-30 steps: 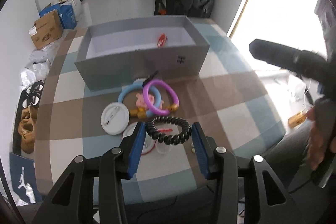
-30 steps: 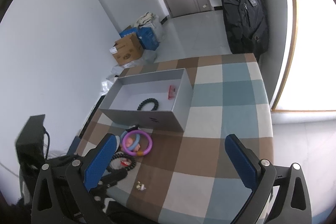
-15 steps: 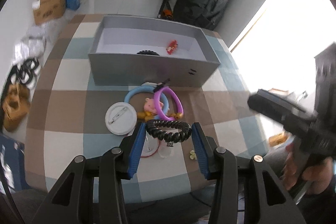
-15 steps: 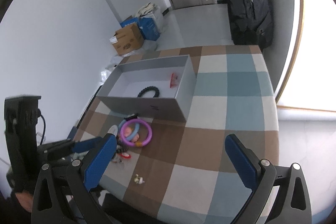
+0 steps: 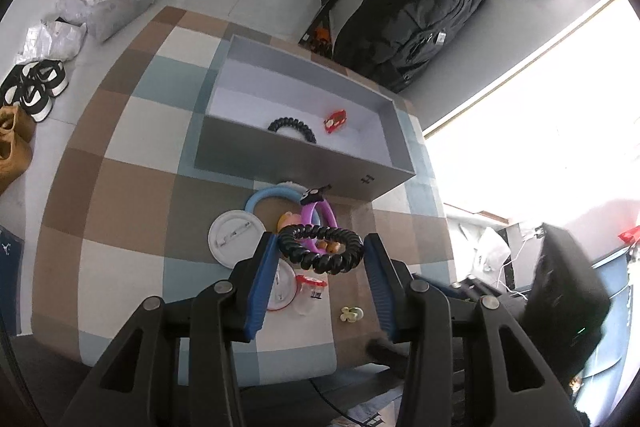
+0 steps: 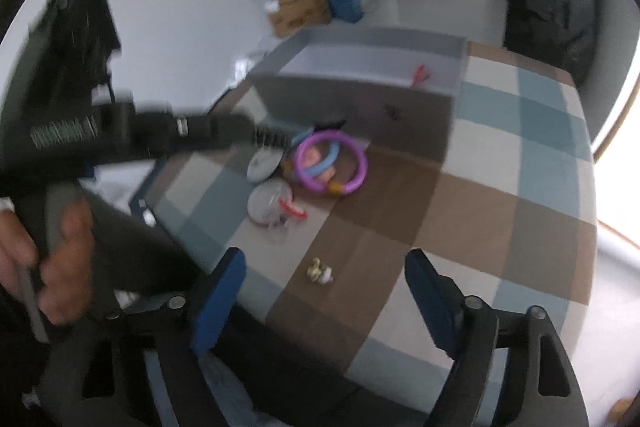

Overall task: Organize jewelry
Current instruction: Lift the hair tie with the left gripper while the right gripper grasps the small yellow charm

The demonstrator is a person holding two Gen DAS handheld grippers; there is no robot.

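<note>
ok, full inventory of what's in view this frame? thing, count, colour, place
Open cardboard box: 1, grey, far side of table.
Spiral coil bracelet in box: 1, black, box floor.
Small clip in box: 1, red, box floor, right of that bracelet.
Spiral coil bracelet held: 1, black, between left gripper's jaws.
Plastic ring: 1, purple, in front of box.
Plastic ring: 1, blue, under the purple one.
Round badges: 2, white, left of the rings.
Small earring: 1, pale yellow, near table edge.
Checked tablecloth: 1, brown, blue and white.
Backpack: 1, black, against wall.
Left gripper: 1, blue pads, shut on the bracelet.
Right gripper: 1, blue pads, open, empty.
</note>
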